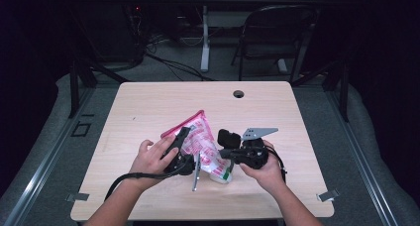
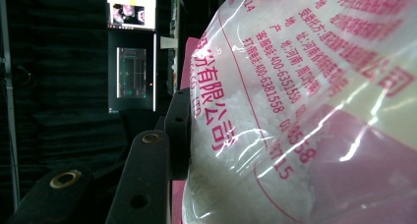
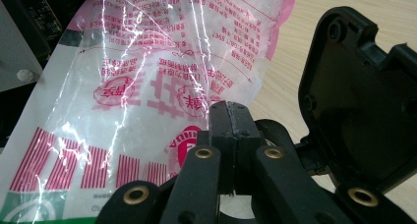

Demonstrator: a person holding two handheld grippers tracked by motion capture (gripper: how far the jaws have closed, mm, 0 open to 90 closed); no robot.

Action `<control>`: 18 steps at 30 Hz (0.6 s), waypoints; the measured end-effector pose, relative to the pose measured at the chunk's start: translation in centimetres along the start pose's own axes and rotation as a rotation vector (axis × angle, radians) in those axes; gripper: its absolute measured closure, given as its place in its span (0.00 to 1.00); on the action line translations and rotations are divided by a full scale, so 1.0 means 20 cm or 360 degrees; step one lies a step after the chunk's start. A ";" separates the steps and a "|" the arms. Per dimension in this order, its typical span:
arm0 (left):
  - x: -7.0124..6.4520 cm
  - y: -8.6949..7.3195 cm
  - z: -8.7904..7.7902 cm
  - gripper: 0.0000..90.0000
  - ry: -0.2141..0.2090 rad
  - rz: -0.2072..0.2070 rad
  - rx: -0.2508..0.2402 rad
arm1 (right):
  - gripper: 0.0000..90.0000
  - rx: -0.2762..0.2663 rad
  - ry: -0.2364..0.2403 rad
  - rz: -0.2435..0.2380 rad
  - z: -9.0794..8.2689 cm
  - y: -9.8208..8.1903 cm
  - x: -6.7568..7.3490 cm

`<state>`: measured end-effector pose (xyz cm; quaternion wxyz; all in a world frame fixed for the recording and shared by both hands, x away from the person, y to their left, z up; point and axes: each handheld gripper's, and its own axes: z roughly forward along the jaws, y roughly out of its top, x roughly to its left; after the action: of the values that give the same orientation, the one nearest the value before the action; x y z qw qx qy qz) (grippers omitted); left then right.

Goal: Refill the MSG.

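While the bag (image 1: 200, 145) lies at the lower middle of the table (image 1: 148, 102), the left gripper (image 1: 179, 145) clamps it. It looks soft, slippery, fairly heavy; the edge seems the best hold. At right, the right gripper (image 1: 229, 154) has its jaws pressed together, seemingly empty.

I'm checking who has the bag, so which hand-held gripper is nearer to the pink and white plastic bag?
Left. The left hand-held gripper is clamped on the bag at its upper pink edge. The right hand-held gripper sits shut beside the bag's lower right, its closed tips close against the plastic.
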<state>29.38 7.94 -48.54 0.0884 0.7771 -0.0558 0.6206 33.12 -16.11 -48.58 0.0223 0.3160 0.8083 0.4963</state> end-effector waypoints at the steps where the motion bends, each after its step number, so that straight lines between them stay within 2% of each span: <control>1: 0.00 0.00 0.00 0.71 0.0001 0.0002 0.0000 | 1.00 0.0000 0.0000 0.0000 0.00 0.00 0.00; 18: 0.00 0.00 0.00 0.71 0.0004 0.0012 -0.0002 | 1.00 -0.0002 0.0003 0.0002 0.00 0.00 0.00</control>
<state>29.36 7.93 -48.45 0.0867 0.7760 -0.0589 0.6219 33.13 -16.12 -48.58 0.0213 0.3161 0.8078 0.4971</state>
